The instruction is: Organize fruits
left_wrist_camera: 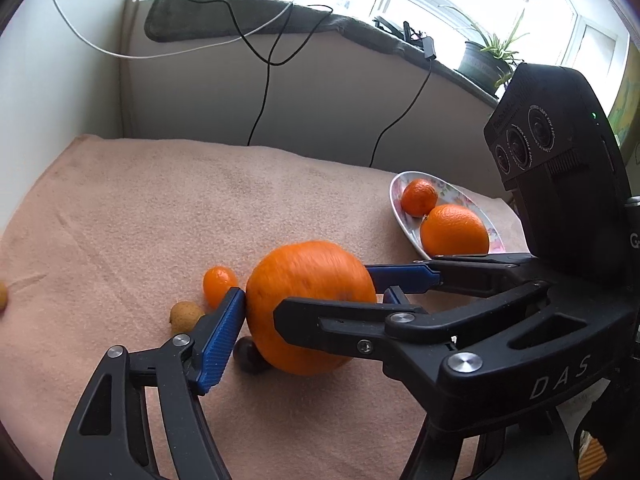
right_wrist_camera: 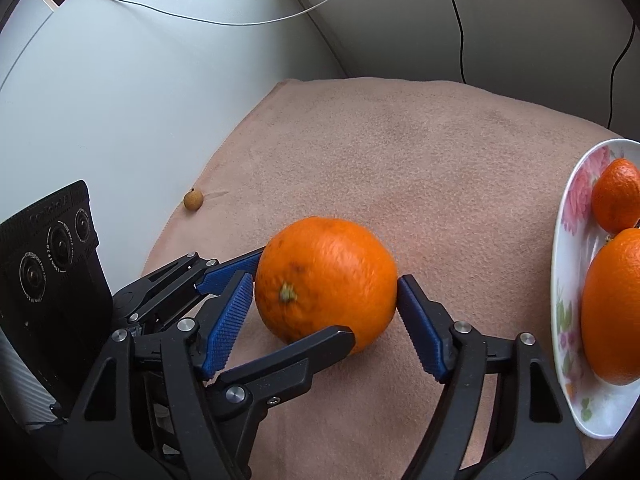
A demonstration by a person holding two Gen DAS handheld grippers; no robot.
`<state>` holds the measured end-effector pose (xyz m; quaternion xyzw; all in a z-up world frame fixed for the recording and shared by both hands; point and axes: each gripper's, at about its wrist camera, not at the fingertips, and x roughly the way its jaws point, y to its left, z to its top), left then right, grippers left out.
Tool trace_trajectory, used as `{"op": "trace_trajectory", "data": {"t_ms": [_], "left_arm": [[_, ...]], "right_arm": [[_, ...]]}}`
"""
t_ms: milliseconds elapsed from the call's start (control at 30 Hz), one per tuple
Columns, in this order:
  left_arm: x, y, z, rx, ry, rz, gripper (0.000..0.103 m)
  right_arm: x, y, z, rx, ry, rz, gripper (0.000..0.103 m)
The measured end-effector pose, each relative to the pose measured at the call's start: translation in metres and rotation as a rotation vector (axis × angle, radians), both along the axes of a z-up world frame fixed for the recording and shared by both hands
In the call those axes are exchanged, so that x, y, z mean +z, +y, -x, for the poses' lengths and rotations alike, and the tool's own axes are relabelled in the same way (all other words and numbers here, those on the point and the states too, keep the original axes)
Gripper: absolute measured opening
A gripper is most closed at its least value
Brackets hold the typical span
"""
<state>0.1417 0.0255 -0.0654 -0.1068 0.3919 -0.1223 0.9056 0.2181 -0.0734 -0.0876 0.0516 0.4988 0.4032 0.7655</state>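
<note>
Both tools, left (left_wrist_camera: 308, 300) and right (right_wrist_camera: 326, 292), clamp one big orange (right_wrist_camera: 326, 284); plate (right_wrist_camera: 568, 280) beyond right tool holds two oranges, while small fruits (left_wrist_camera: 219, 285) beside left tool wait

Both grippers, the left gripper (left_wrist_camera: 308, 304) and the right gripper (right_wrist_camera: 326, 312), have black skeletal linkages, silver screws, ribbed blue pads (left_wrist_camera: 218, 344) and a black three-lens camera block (left_wrist_camera: 556, 160); "DAS" marks one frame.
</note>
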Motion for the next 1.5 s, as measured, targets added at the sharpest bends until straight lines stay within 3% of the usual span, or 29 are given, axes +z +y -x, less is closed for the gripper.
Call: {"op": "trace_trajectory", "data": {"t_ms": [100,133,167,267,300,400,467,567,700,967,1500], "left_arm": [[0.011,-0.011,0.002,-0.025,-0.037,-0.015,0.069],[0.013,-0.017,0.001,-0.044,-0.051,-0.034,0.055],[0.012,-0.022,-0.002,-0.048,-0.046,-0.062,0.050],[0.005,-0.022,-0.006,-0.039,-0.011,-0.043,0.051],[0.002,-0.021,-0.005,-0.038,-0.004,-0.037,0.055],[0.004,-0.018,0.008,-0.029,-0.023,-0.013,0.057],[0.006,-0.016,0.016,-0.024,-0.024,-0.013,0.065],[0.002,-0.013,0.028,-0.028,-0.003,0.004,0.071],[-0.012,-0.010,0.037,-0.009,0.048,0.038,0.071],[-0.023,-0.011,0.030,-0.009,0.067,0.112,0.073],[-0.023,-0.026,0.025,-0.043,0.049,0.062,0.071]], "right_arm": [[0.009,-0.007,0.000,-0.012,-0.021,-0.012,0.072],[0.012,-0.008,0.000,-0.004,-0.029,-0.012,0.060],[0.013,-0.007,0.000,0.014,-0.027,-0.015,0.042],[0.007,-0.007,-0.005,0.013,-0.006,0.016,0.043],[0.004,-0.010,-0.007,-0.003,0.010,0.004,0.043],[-0.002,-0.022,-0.009,-0.014,0.058,-0.047,0.044],[-0.002,-0.030,-0.006,-0.022,0.064,-0.052,0.063],[0.003,-0.038,0.005,-0.008,0.035,-0.052,0.074],[-0.001,-0.047,0.014,0.000,0.042,-0.030,0.075],[-0.014,-0.051,0.008,-0.014,0.070,-0.015,0.075],[-0.020,-0.038,0.020,0.025,0.054,-0.006,0.073]]}}
